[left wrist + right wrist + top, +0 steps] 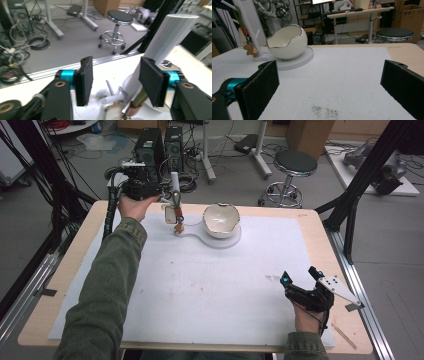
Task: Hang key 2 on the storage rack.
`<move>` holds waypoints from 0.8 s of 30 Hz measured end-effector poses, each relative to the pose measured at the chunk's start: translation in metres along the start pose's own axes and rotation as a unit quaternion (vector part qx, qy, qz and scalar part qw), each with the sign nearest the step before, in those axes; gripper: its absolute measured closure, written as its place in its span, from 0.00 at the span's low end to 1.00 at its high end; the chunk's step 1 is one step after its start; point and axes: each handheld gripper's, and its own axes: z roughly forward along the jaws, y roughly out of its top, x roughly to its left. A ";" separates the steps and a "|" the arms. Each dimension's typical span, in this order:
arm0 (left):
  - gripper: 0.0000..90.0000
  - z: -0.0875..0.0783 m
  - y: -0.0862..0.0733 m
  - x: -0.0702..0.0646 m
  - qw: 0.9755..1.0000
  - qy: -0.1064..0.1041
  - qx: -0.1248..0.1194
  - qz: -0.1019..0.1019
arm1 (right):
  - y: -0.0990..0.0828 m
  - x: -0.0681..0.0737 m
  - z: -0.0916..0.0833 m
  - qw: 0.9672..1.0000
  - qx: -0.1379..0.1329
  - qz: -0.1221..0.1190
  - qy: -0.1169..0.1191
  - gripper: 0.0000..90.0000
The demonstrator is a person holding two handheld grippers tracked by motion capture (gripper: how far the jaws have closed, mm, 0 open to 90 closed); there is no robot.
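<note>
A white stand has a slanted post (175, 184) with a side peg (113, 99). From the peg hang a ring, an orange tag (244, 31) and a brown charm (178, 226). My left gripper (166, 196) is open at the table's far left. Its jaws straddle the peg, and the post (170, 35) rises just behind the right jaw. A white bowl shaped like a broken eggshell (221, 219) sits on the stand's round base (235, 240). My right gripper (299, 275) rests open near the front right with nothing between its jaws. It faces the bowl (287, 41).
A white mat (210, 290) covers the wooden table (320, 222). Dark crumbs (324, 111) lie on the mat ahead of the right gripper. A thin wooden stick (345, 336) lies at the front right corner. Beyond the far edge stand a stool (294, 167) and computer towers (150, 147).
</note>
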 end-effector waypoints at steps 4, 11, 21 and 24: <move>0.45 -0.007 -0.004 0.006 1.000 -0.013 -0.002 -0.008 | 0.000 0.001 0.000 1.000 0.001 0.001 -0.001 0.01; 0.44 -0.015 -0.012 0.005 1.000 -0.021 0.001 0.005 | 0.000 0.001 0.000 1.000 0.001 -0.002 0.001 0.01; 0.11 -0.025 -0.021 0.001 1.000 0.010 0.010 0.022 | 0.000 0.001 0.000 1.000 0.001 -0.003 0.001 0.01; 0.07 -0.028 -0.024 0.000 1.000 0.013 0.010 0.026 | 0.000 0.002 0.000 1.000 0.001 -0.001 0.001 0.01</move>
